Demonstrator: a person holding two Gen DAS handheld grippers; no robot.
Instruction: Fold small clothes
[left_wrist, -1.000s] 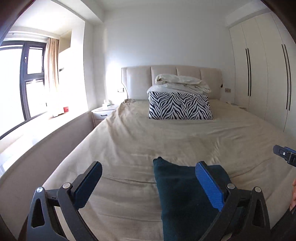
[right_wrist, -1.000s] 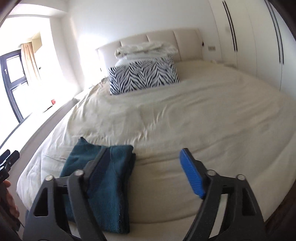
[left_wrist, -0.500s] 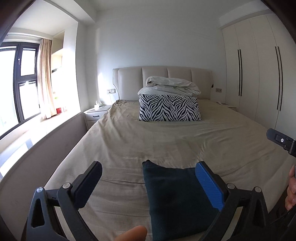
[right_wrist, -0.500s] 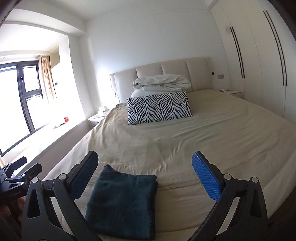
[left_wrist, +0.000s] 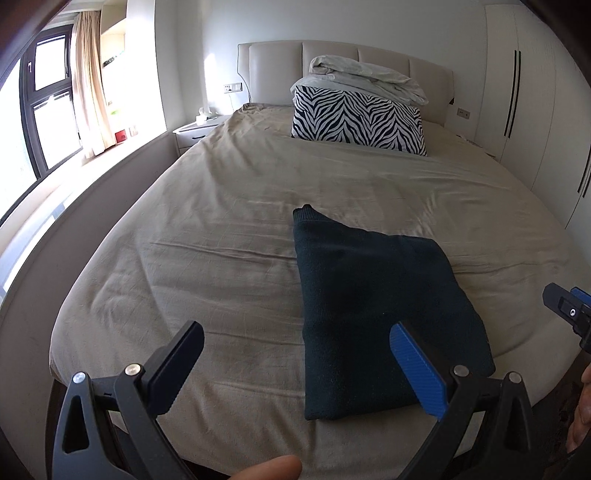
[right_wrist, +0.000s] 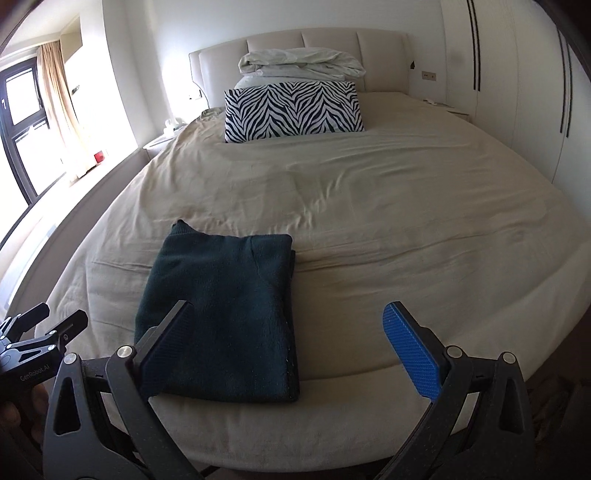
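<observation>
A dark teal knit garment lies folded into a rectangle near the foot of the bed. One corner of it points toward the headboard. My left gripper hovers above the bed's foot edge, open and holding nothing, its blue finger over the garment's near right part. In the right wrist view the same garment sits left of centre. My right gripper is wide open and holds nothing, its dark left finger above the garment's near left corner. Each gripper shows at the edge of the other's view.
A zebra-striped pillow and a bundled white duvet lie against the padded headboard. White wardrobes line the right wall. A window ledge and nightstand run along the left. A fingertip shows at the bottom edge.
Both views first rose and pulled back, then tipped down toward the bed's foot. The garment lies unmoved, now seen whole. The right gripper's jaws spread a little wider.
</observation>
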